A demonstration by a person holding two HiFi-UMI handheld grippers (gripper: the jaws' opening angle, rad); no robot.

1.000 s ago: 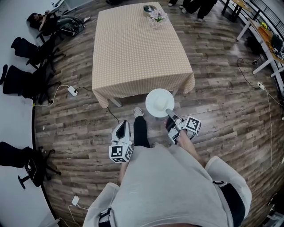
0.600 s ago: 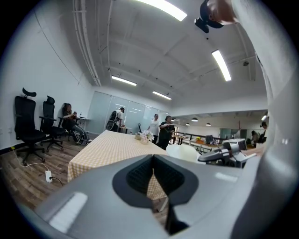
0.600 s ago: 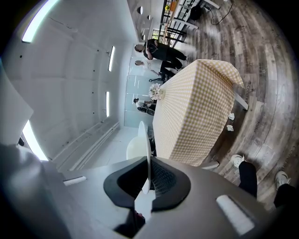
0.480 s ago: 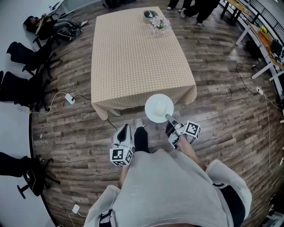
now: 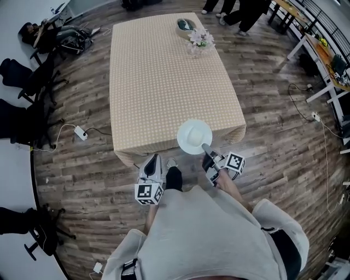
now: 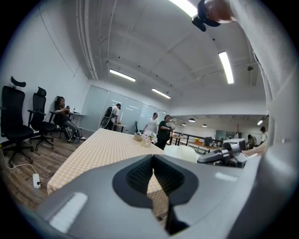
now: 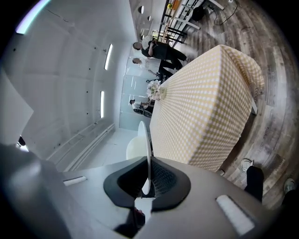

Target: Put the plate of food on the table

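A white plate (image 5: 194,135) hangs level over the near edge of the table (image 5: 164,76), which wears a yellow checked cloth. I see no food on the plate. My right gripper (image 5: 208,149) is shut on its near rim. In the right gripper view the plate (image 7: 145,140) shows edge-on, clamped between the pads of the right gripper (image 7: 148,179), with the table (image 7: 205,121) beyond. My left gripper (image 5: 153,159) hangs low to the left of the plate, shut and holding nothing. The left gripper view shows its closed tips (image 6: 153,161) and the plate (image 6: 182,153) at the right.
A vase of flowers (image 5: 199,39) and a small dish (image 5: 185,24) stand at the table's far end. Black office chairs (image 5: 22,82) line the left wall. A power strip (image 5: 80,132) with cables lies on the wooden floor. People (image 5: 240,11) stand beyond the table; desks (image 5: 322,49) at right.
The table has come closer in the head view. The plate, still gripped, now overlaps the table's near edge instead of hanging over the floor in front of it.
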